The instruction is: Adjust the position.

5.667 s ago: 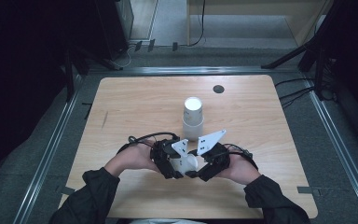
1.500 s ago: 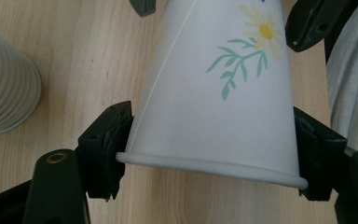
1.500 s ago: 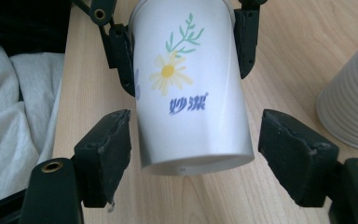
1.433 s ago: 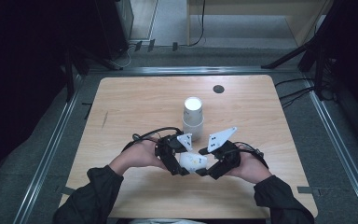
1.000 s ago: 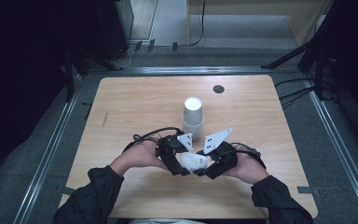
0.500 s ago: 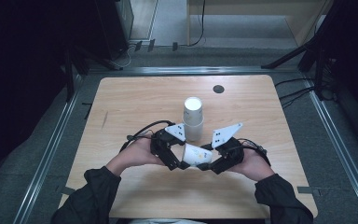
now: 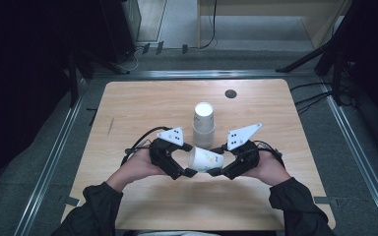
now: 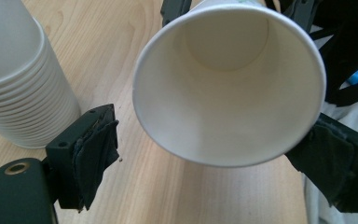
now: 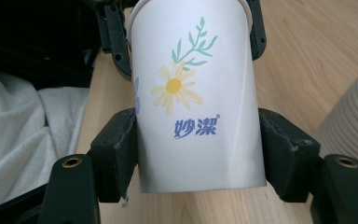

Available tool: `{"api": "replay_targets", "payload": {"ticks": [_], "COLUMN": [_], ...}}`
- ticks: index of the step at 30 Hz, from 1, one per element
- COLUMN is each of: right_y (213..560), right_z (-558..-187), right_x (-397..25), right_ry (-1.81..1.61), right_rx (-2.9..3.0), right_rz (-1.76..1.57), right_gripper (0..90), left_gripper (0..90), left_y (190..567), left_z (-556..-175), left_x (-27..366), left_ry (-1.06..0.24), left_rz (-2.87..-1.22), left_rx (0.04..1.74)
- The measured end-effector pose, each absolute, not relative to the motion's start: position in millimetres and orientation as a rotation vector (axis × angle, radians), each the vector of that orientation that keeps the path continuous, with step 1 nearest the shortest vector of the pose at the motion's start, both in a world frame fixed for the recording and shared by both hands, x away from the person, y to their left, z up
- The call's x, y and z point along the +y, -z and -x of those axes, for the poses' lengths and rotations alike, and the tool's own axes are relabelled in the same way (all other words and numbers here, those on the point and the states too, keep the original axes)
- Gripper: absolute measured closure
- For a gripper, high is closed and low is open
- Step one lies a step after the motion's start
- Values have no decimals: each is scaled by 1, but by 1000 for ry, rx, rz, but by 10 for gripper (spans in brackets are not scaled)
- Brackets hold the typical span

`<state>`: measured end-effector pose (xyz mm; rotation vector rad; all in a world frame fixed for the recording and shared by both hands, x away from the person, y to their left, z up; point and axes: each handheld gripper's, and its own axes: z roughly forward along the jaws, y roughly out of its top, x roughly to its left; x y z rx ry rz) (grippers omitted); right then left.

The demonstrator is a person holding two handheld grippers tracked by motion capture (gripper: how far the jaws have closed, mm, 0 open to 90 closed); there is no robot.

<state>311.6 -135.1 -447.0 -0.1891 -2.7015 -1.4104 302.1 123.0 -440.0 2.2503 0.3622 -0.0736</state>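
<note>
A light wooden counter [image 7: 142, 113] with rounded corners carries one upright stack of white paper cups [image 7: 204, 124] near its middle, and a small dark round disc [image 7: 231, 93] lies well behind it toward the far edge. In the left gripper view the stack [image 8: 21, 88] stands just beside the left fingers, its many nested rims showing as ridges; how many cups it holds cannot be counted. In the right gripper view the stack's edge [image 9: 354, 126] shows at the right.

Just in front of the stack, a single white paper cup printed with a yellow daisy, a green sprig and blue lettering [image 7: 206, 160] lies on its side between the two grippers, lifted off the counter. So there is one stack, one loose cup, one disc and two grippers.

The right gripper [image 7: 222, 167] has its fingers closed on the cup near its base; in the right gripper view the black pads [image 9: 116, 154] press the cup's wall [image 9: 196, 102] from both sides, the base end nearest the camera. The left gripper [image 7: 187, 160] sits at the cup's open mouth. In the left gripper view its fingers [image 8: 91, 154] stand apart: the rim [image 8: 228, 84] touches or nearly touches the right-hand pad, while a clear gap of bare wood separates it from the left-hand pad. The cup's hollow inside faces this camera.

The person's dark sleeves enter from the counter's near edge.
</note>
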Motion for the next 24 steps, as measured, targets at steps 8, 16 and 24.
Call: {"api": "replay_targets", "payload": {"ticks": [8, 16, 24], "right_y": [445, 445, 448], "right_z": [-314, -317, -318], "right_x": [-126, -116, -115], "right_ry": [1430, 1398, 1373], "right_rx": [-2644, -2628, -2645], "right_rz": [144, 110, 132], "right_gripper": [341, 341, 252], "left_gripper": [132, 238, 264], "left_y": [438, 436, 433], "left_z": [-298, -291, -292], "left_x": [129, 135, 138], "left_ry": [93, 78, 91], "left_rz": [-2153, -2140, -2203], "left_rx": [405, 387, 372]}}
